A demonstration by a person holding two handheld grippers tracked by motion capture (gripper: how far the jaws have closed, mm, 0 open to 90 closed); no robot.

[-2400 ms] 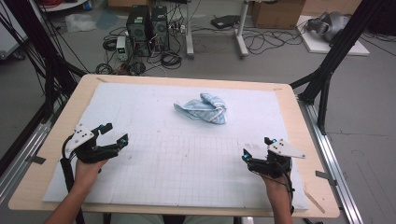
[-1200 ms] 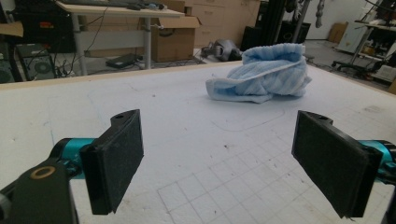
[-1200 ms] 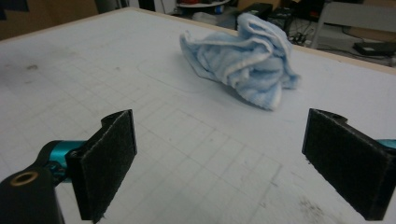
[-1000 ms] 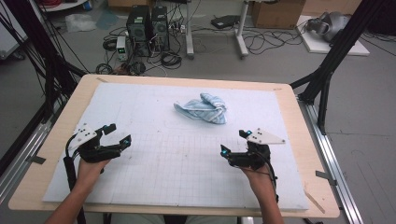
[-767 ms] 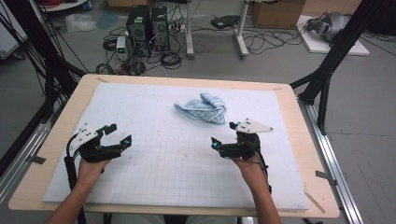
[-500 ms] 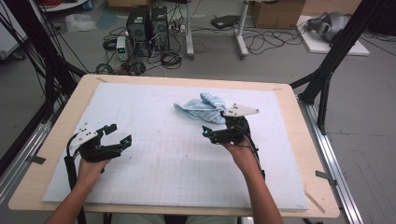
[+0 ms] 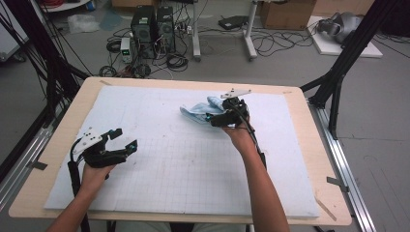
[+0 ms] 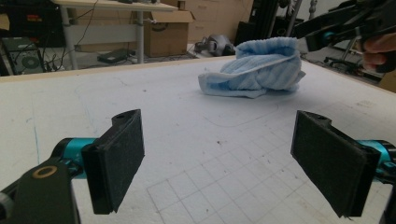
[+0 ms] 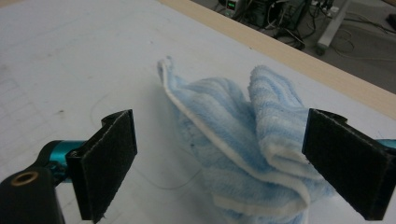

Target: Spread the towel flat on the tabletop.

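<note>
A crumpled light-blue towel (image 7: 199, 110) lies on the white gridded mat (image 7: 159, 159), a little past the table's middle. My right gripper (image 7: 216, 116) hovers right over its near right side, open. In the right gripper view the towel (image 9: 243, 135) bulges between the two wide-apart pads (image 9: 109, 158), with nothing pinched. My left gripper (image 7: 126, 138) stays low at the near left of the mat, open and holding nothing. From the left gripper view the towel (image 8: 261, 72) sits well ahead, with the right gripper (image 8: 336, 28) above its right end.
The mat covers most of a wooden table (image 7: 319, 159) with a bare rim. Black frame legs (image 7: 343, 63) stand at the far right and far left. Computers and cables (image 7: 154, 29) lie on the floor beyond the far edge.
My right gripper has travelled from the near right of the mat forward and left to the towel, staying open. The left gripper has barely moved. The towel lies as before.
</note>
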